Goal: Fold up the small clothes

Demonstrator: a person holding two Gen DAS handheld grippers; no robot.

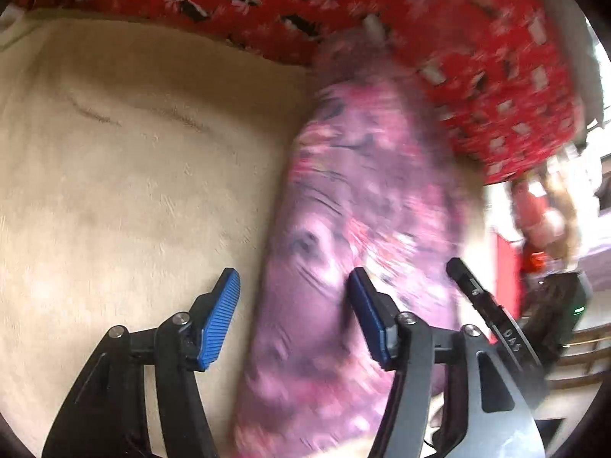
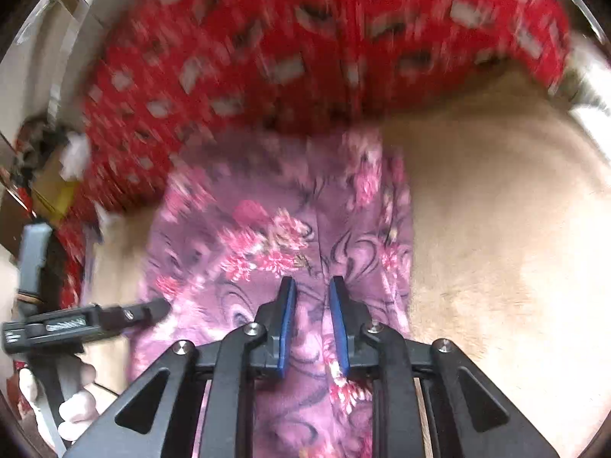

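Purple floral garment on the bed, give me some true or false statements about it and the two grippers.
1. The purple floral garment lies on a beige blanket. True.
2. The left gripper has its jaws shut tight. False: they stand wide apart.
3. A red patterned cloth lies beyond the garment. True.
4. The right gripper is far off the garment. False: its jaws are over it, narrowly apart.

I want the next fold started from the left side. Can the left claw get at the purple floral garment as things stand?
Probably yes. The left claw is open with the purple floral garment right between and ahead of its fingers on the beige surface; nothing lies in between. The right claw is over the same cloth.
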